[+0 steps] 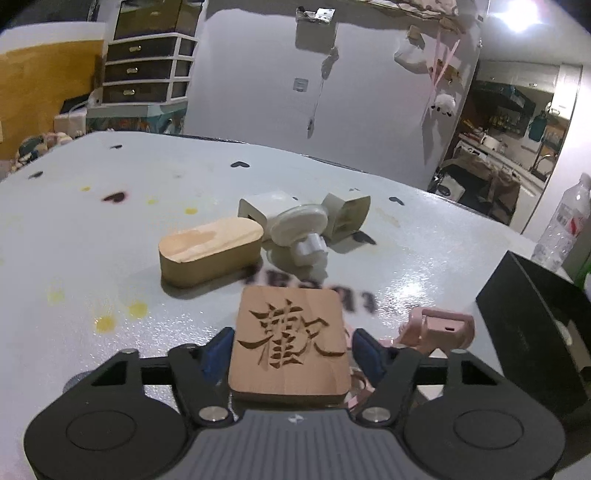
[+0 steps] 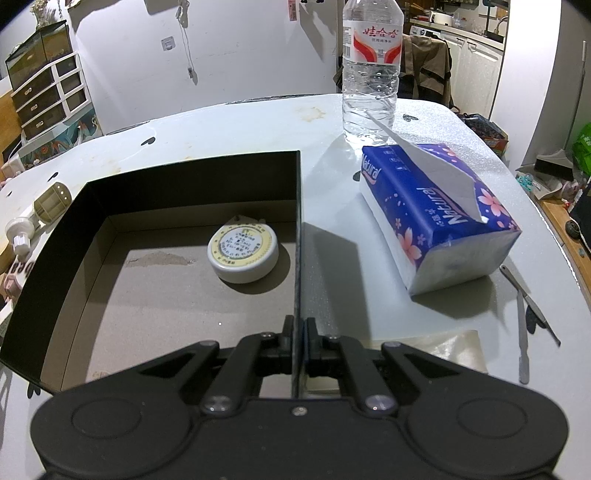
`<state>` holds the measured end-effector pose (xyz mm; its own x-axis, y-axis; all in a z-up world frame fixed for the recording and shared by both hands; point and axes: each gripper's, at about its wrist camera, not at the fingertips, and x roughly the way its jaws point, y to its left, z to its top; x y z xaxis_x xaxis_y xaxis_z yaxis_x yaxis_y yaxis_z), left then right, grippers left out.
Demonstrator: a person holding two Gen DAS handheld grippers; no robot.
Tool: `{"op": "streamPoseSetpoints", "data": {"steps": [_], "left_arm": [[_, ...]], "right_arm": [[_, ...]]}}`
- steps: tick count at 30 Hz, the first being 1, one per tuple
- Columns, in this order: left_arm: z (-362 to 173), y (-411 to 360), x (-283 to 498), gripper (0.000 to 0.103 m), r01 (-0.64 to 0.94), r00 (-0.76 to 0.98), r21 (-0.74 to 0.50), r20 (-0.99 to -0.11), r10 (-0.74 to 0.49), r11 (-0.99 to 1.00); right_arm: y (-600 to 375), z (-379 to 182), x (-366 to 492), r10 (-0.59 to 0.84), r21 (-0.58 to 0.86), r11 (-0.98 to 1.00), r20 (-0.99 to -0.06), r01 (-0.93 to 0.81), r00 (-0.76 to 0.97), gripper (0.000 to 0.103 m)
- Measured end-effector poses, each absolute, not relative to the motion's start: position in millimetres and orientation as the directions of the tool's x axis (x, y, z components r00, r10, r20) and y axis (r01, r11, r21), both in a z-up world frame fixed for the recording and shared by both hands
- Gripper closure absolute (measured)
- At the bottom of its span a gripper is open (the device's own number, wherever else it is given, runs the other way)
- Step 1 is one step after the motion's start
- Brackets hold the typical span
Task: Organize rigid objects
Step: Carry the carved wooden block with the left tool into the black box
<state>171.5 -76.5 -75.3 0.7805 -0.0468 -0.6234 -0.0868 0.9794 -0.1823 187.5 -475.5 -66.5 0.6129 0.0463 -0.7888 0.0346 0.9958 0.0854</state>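
**Right gripper pinches the box wall**

The right gripper (image 2: 300,334) clamps its fingers (image 2: 286,334) on the right wall of the black box (image 2: 155,181); a round white tin (image 2: 242,251) lies inside; a tissue pack (image 2: 439,218) and water bottle (image 2: 371,74) stand on the counter (image 2: 332,258) beside it.

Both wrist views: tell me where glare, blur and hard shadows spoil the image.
Left wrist view: a blown-out lamp flares at top right, sheen glints on the table, and the printed lettering beyond the carved wooden tile is smeared. Right wrist view: sharper; the black box wall and tissue pack cast hard shadows, and fisheye bends the table edge.
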Motion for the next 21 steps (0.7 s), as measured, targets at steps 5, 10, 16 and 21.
{"op": "streamPoseSetpoints", "data": {"steps": [5,10,16,21], "left_arm": [[-76,-74,169,0.039,-0.076,0.783,-0.186,-0.619,-0.057,0.98],[-75,-72,168,0.039,-0.074,0.783,-0.192,-0.619,-0.063,0.979],[-73,-54,165,0.039,-0.078,0.787,-0.367,-0.593,-0.168,0.927],[-58,-51,159,0.039,-0.039,0.805,-0.464,-0.539,-0.248,0.885]], "right_arm": [[-475,-67,187,0.046,0.085,0.996,-0.789,0.035,0.613,0.099],[-475,-66,188,0.046,0.085,0.996,-0.789,0.035,0.613,0.099],[-475,-66,188,0.046,0.085,0.996,-0.788,0.034,0.614,0.099],[-475,-66,188,0.045,0.084,0.996,-0.788,0.034,0.614,0.099]]}}
